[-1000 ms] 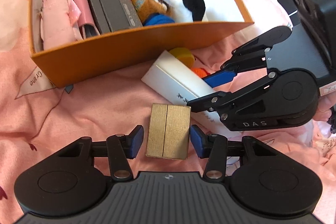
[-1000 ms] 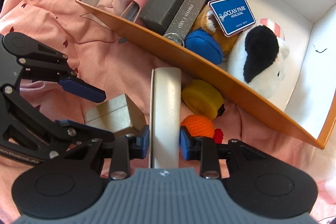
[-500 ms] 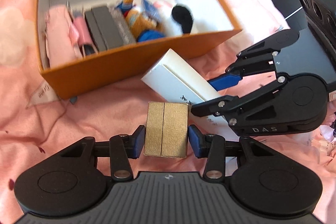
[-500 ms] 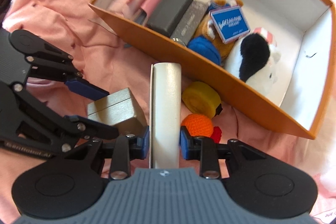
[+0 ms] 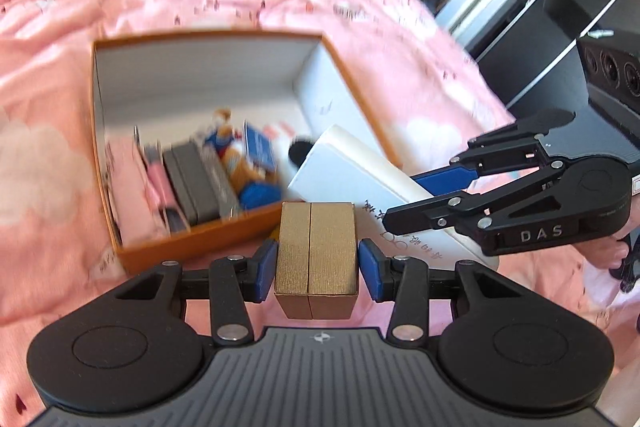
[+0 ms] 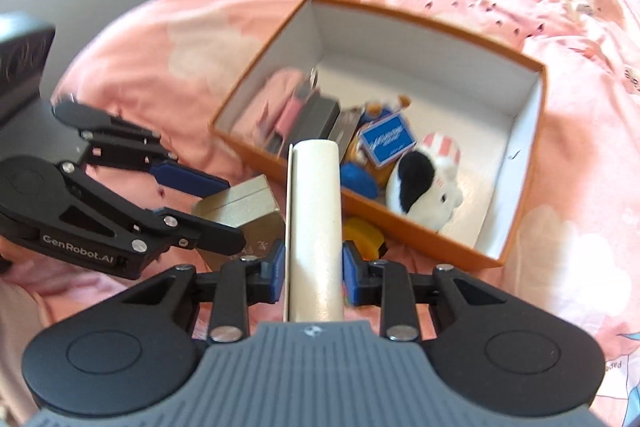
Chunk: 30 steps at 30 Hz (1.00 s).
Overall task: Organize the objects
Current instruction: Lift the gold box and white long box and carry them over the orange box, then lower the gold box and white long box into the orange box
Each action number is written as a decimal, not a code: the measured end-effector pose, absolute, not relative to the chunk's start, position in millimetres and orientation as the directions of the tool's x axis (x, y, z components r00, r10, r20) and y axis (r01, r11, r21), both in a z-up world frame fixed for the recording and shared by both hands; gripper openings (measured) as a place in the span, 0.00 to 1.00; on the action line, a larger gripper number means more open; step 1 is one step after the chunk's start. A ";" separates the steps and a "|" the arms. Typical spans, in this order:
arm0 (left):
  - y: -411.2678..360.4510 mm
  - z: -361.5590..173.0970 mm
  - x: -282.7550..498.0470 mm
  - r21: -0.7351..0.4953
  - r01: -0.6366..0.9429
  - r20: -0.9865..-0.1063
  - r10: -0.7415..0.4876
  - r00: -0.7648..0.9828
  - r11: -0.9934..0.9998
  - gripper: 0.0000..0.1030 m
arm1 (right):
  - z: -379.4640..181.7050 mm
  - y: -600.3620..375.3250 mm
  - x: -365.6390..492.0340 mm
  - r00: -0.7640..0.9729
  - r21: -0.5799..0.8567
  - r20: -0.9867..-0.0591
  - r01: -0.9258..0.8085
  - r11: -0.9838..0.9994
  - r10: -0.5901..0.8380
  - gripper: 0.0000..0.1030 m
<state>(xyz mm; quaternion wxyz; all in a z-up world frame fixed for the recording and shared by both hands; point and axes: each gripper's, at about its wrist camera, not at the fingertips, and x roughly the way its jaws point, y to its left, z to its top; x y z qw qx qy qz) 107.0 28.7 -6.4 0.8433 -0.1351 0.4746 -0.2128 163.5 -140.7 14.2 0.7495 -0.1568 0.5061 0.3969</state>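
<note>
My left gripper [image 5: 318, 269] is shut on a small gold box [image 5: 316, 255] and holds it in the air, in front of the near wall of the orange box [image 5: 192, 243]. My right gripper [image 6: 314, 269] is shut on a long white box [image 6: 316, 227], also held up near the orange box [image 6: 432, 243]. The gold box [image 6: 240, 207] and left gripper [image 6: 208, 203] show at left in the right wrist view. The white box [image 5: 360, 183] and right gripper [image 5: 424, 199] show at right in the left wrist view.
The orange box holds a pink cloth [image 5: 128, 195], dark cases [image 5: 188, 183], a blue-tagged plush [image 6: 384, 139] and a black-and-white plush [image 6: 424, 187]. A yellow item [image 6: 362, 231] lies on the pink bedding [image 6: 560, 267] by the box. Dark furniture [image 5: 560, 7] stands at the far right.
Both grippers have lifted with their boxes, so the orange box and bedding now look farther below. The gold box left the bedding; both grips are unchanged.
</note>
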 end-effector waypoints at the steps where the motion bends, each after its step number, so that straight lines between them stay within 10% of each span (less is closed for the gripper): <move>1: 29.1 -3.9 109.7 -0.427 0.224 -0.738 -0.481 0.473 0.876 0.49 | 21.7 -143.2 165.9 0.188 0.168 -0.876 -0.746 0.645 0.445 0.30; 30: 43.8 -31.7 196.8 -0.466 0.066 -0.713 -0.418 0.562 0.882 0.49 | -28.8 -128.4 281.2 0.414 0.070 -0.859 -0.486 0.871 0.300 0.30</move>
